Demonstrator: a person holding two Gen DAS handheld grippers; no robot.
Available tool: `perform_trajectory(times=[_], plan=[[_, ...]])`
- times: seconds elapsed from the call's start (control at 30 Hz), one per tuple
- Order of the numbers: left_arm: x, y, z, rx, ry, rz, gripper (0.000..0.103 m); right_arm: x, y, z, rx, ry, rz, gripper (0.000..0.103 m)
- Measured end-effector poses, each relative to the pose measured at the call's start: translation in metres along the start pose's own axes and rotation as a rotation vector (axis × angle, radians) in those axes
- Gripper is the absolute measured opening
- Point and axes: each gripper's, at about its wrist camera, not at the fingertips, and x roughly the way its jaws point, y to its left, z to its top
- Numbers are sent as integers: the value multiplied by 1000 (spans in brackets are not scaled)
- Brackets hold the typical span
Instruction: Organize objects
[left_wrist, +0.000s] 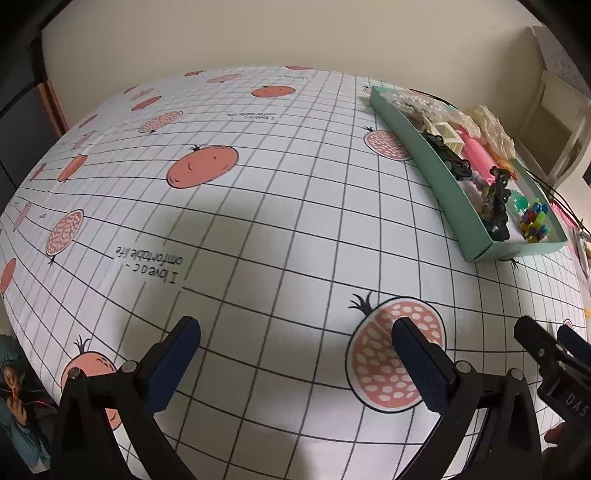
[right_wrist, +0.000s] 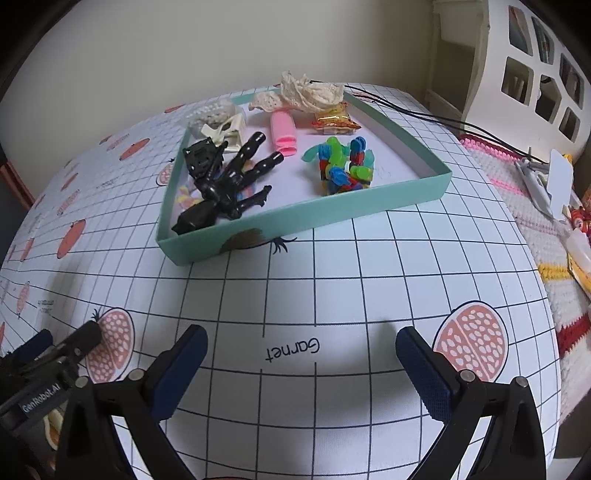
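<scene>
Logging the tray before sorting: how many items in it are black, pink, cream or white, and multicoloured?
In the teal tray:
Black: 2, robot hand, small block
Pink: 1, tube
Cream or white: 3, lace, beads, clip
Multicoloured: 2, bricks pile, snack packet
Total: 8

Tray (right_wrist: 306, 218) sits on tablecloth (right_wrist: 314, 288), far side | in tray: jointed hand figure (right_wrist: 229, 181) front left, pile of small clips (right_wrist: 343, 166) front right, tube (right_wrist: 282, 133) behind between them, lace (right_wrist: 310, 92) at back edge | knitted mat (right_wrist: 524, 206) right of tray
</scene>
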Motion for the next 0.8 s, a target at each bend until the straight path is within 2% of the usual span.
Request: perform_trajectory(times=[0.23, 0.8], plan=[[1, 1, -1, 10, -19, 24, 103, 4, 2, -2, -38, -6, -45, 103], [-1, 3, -4, 7, -41, 25, 103, 3, 3, -5, -24, -40, -62, 103]])
